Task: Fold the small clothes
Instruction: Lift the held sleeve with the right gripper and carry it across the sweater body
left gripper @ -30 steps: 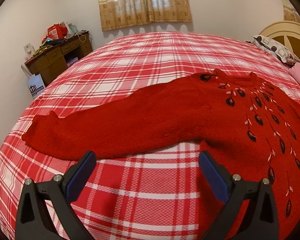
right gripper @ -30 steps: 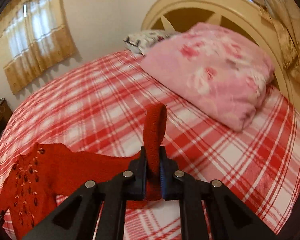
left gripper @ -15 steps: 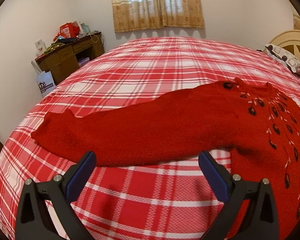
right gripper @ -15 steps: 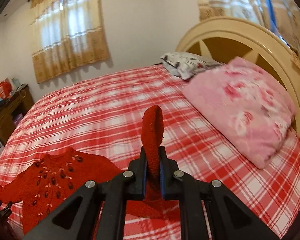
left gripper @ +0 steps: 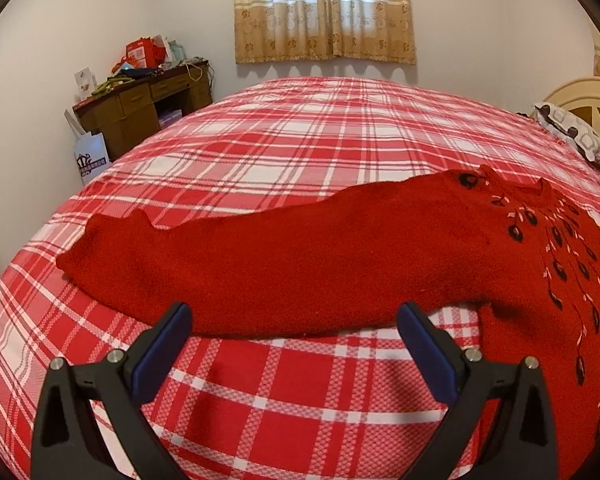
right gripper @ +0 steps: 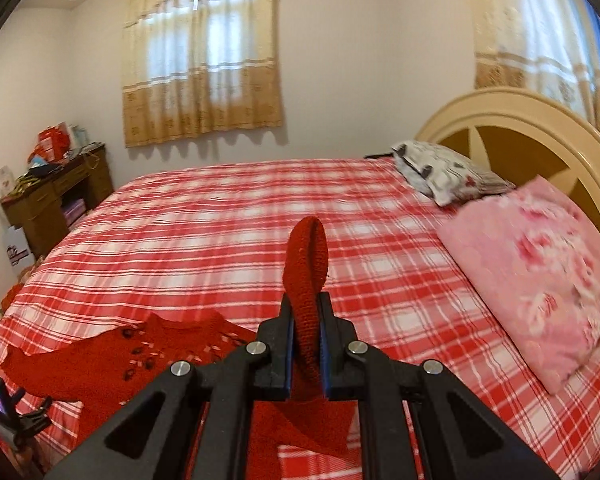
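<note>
A small red knitted sweater (left gripper: 520, 248) with dark leaf embroidery lies on a red plaid bed (left gripper: 300, 140). One sleeve (left gripper: 260, 264) stretches flat to the left. My left gripper (left gripper: 294, 320) is open and empty, just in front of that sleeve's near edge. My right gripper (right gripper: 306, 320) is shut on the other sleeve's cuff (right gripper: 306, 264), which stands up between the jaws, lifted off the bed. The sweater body (right gripper: 140, 352) lies lower left in the right wrist view.
A pink floral pillow (right gripper: 548, 280) and a patterned pillow (right gripper: 444, 172) lie by the cream headboard (right gripper: 520, 120). A cluttered wooden desk (left gripper: 140, 108) stands by the far left wall. The left gripper's handle (right gripper: 8, 408) shows at the lower left of the right wrist view.
My right gripper has lifted and swung left with the cuff still held, bringing the window and desk into view. My left gripper has moved closer to the flat sleeve, still open.
</note>
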